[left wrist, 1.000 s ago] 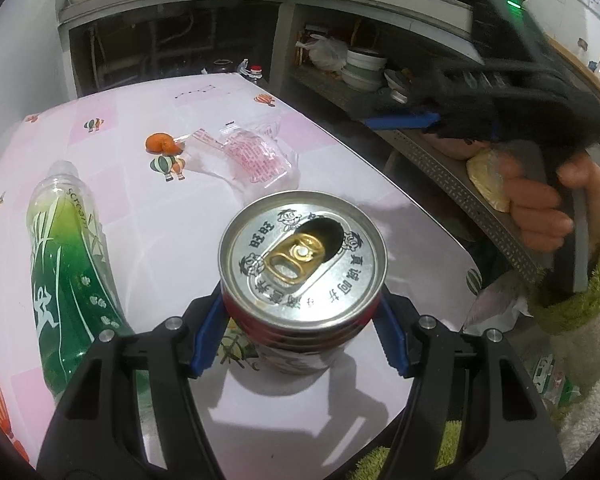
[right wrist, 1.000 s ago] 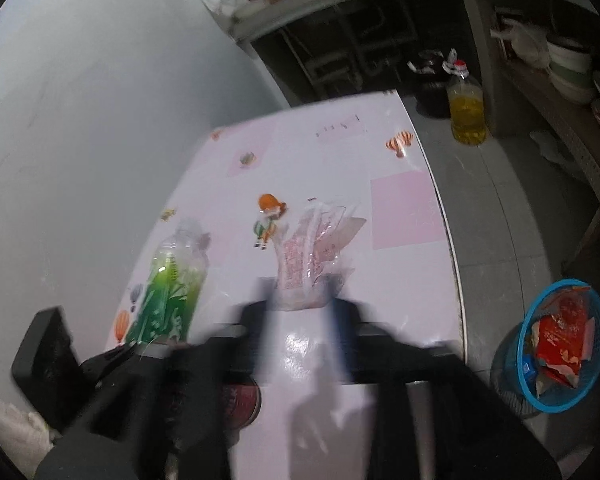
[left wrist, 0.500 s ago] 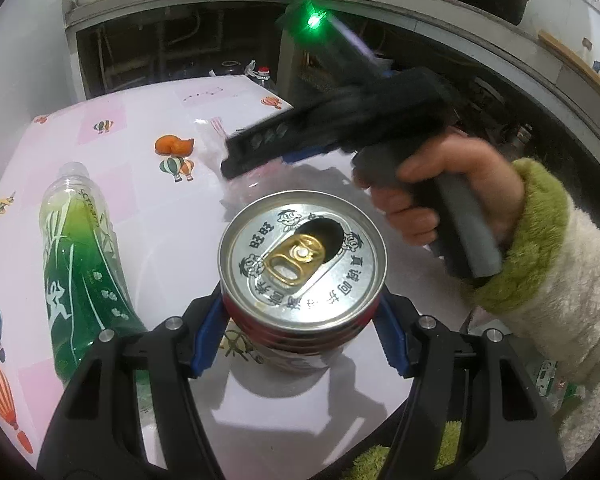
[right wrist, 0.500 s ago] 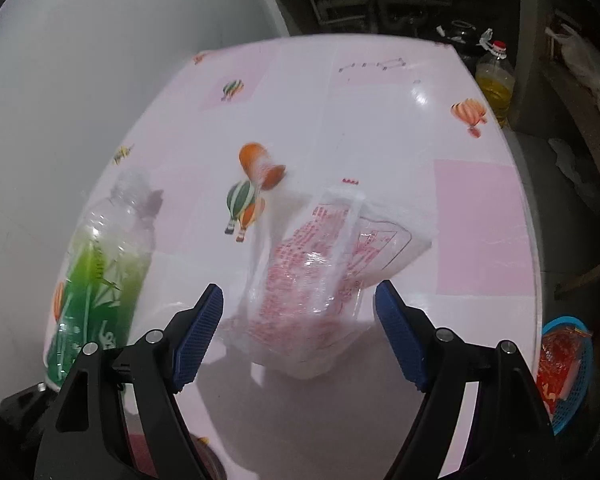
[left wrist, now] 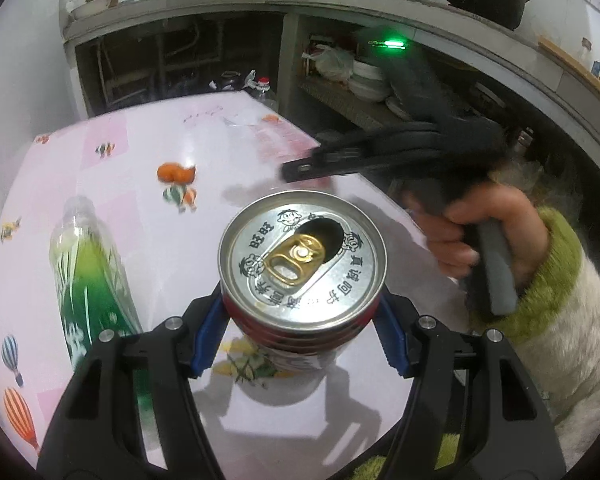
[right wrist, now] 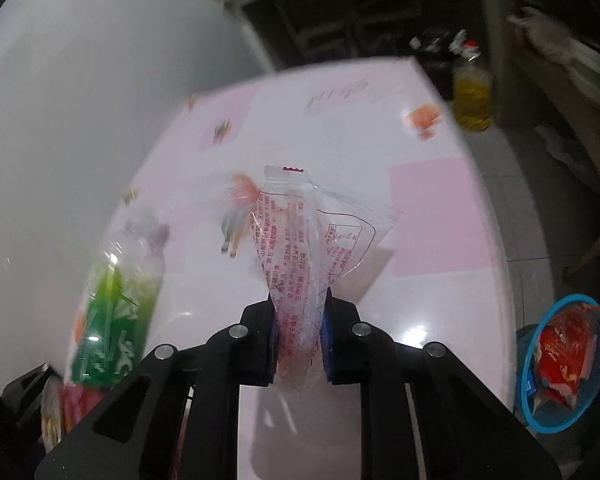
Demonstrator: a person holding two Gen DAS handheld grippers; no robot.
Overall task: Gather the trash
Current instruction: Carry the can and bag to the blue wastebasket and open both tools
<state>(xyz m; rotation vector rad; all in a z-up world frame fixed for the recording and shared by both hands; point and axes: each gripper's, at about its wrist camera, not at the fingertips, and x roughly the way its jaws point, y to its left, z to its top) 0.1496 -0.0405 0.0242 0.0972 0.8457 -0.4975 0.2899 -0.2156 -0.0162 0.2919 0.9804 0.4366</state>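
The left hand-held gripper (left wrist: 302, 332) is clamped on an opened drink can (left wrist: 302, 270), its blue pads pressing the can's red ribbed sides. The can stands upright on the bench (left wrist: 148, 168); its silver lid carries printed characters and small cartoon faces, with a gold pull tab folded back beside the dark mouth.

The right hand-held gripper (right wrist: 300, 344) is closed on a clear plastic bag (right wrist: 300, 256), pinching its lower end between the blue pads. The bag is thin, crinkled film printed with red text, with a serrated top edge, and it rises forward of the fingers; whether it touches the bench cannot be told.

To the left of both grippers lies a plastic bottle (left wrist: 90, 276) on its side, transparent, with a glossy green and white label. In the left wrist view the right hand (left wrist: 484, 236), in a fuzzy green-cuffed sleeve, grips a grey handle to the right of the can.

The bench surface is glossy pink and white, patterned with balloons and small figures. On the floor to the right of the right hand-held gripper stands a blue mesh basket (right wrist: 536, 412) holding red wrappers. Farther ahead, past the bench edge, is a bottle of yellow oil (right wrist: 472, 100).
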